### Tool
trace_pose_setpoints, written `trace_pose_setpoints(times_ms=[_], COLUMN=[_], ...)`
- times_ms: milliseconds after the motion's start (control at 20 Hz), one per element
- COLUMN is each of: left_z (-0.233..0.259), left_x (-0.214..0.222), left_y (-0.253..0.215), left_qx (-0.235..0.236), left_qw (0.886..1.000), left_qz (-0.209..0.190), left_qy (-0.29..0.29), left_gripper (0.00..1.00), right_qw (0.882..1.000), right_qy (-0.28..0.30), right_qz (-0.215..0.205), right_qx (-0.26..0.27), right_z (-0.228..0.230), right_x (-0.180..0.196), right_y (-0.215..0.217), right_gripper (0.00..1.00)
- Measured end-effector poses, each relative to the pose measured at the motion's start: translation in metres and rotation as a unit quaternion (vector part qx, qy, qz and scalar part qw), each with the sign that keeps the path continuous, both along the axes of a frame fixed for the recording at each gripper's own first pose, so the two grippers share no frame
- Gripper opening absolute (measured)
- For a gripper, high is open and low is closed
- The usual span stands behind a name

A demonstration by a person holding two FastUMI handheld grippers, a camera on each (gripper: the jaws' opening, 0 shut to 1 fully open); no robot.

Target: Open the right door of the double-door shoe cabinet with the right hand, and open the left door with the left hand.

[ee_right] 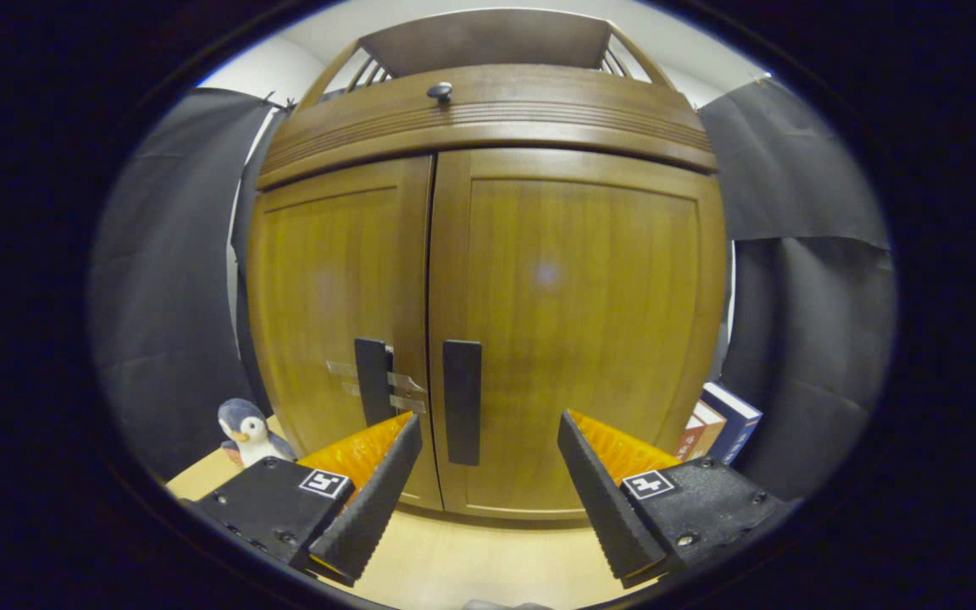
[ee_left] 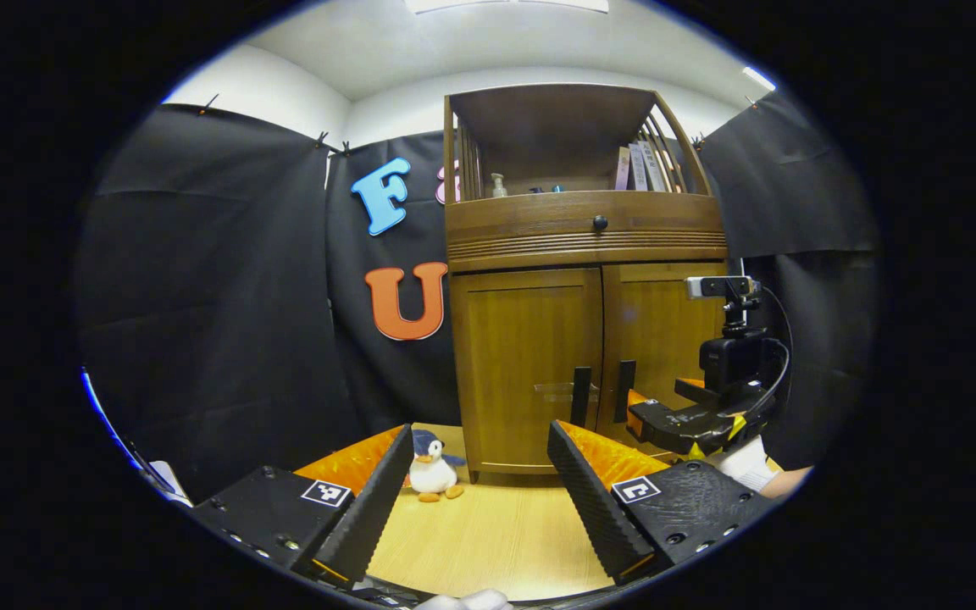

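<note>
The wooden shoe cabinet point(ee_left: 585, 246) stands ahead with both doors closed. In the left gripper view its left door point(ee_left: 526, 356) and right door point(ee_left: 666, 330) carry dark vertical handles point(ee_left: 580, 396) beside the centre seam. My left gripper point(ee_left: 479, 432) is open, well back from the cabinet. My right gripper point(ee_left: 642, 417), held by a hand, reaches toward the right door low down. In the right gripper view my right gripper point(ee_right: 489, 419) is open, close in front of the right door point(ee_right: 581, 296). The right door handle point(ee_right: 462, 402) stands just beyond the gap between its fingers, nearer the left one. The left door handle point(ee_right: 372, 381) lies to its left.
A penguin toy point(ee_left: 433, 474) sits on the wooden surface point(ee_left: 488, 534) by the cabinet's left corner. Books point(ee_right: 721, 428) lean at the cabinet's right side. Above the doors are a drawer with a knob point(ee_left: 600, 223) and an open shelf holding a bottle and books.
</note>
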State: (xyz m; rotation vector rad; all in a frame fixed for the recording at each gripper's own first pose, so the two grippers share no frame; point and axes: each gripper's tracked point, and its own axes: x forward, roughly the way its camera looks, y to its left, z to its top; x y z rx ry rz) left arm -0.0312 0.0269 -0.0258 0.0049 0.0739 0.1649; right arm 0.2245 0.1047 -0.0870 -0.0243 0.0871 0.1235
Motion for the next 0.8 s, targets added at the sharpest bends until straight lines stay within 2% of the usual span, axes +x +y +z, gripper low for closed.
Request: trace_pose_setpoints(times_ms=[100,150,200,450,550,800], left_z=[-0.003,-0.005,-0.005,-0.009,-0.009,-0.007], left_x=[-0.003,-0.003,-0.004,-0.004,0.001,-0.003], left_y=[0.003,0.004,0.006,0.013,0.014,0.019], left_qx=[-0.001,-0.001,-0.001,0.001,0.001,0.004], left_qw=[1.000,1.000,1.000,0.999,0.999,0.998], left_qz=[0.013,0.019,0.027,0.046,0.049,0.054], left_qy=[0.005,0.007,0.009,0.021,0.023,0.022], left_gripper=[0.96,1.00,0.96,0.96,0.96,0.96], right_qw=[1.000,1.000,1.000,1.000,0.999,0.999], right_qy=[0.008,0.012,0.016,0.030,0.033,0.037], right_qz=[0.001,0.003,0.003,0.004,0.006,0.011], right_qx=[0.004,0.002,0.000,0.006,0.008,0.015], right_z=[-0.004,-0.007,-0.010,-0.015,-0.015,-0.012], right_x=[0.019,0.028,0.036,0.060,0.066,0.073], right_y=[0.004,0.005,0.008,0.018,0.023,0.025], right_gripper=[1.00,1.00,1.00,0.97,0.92,0.66])
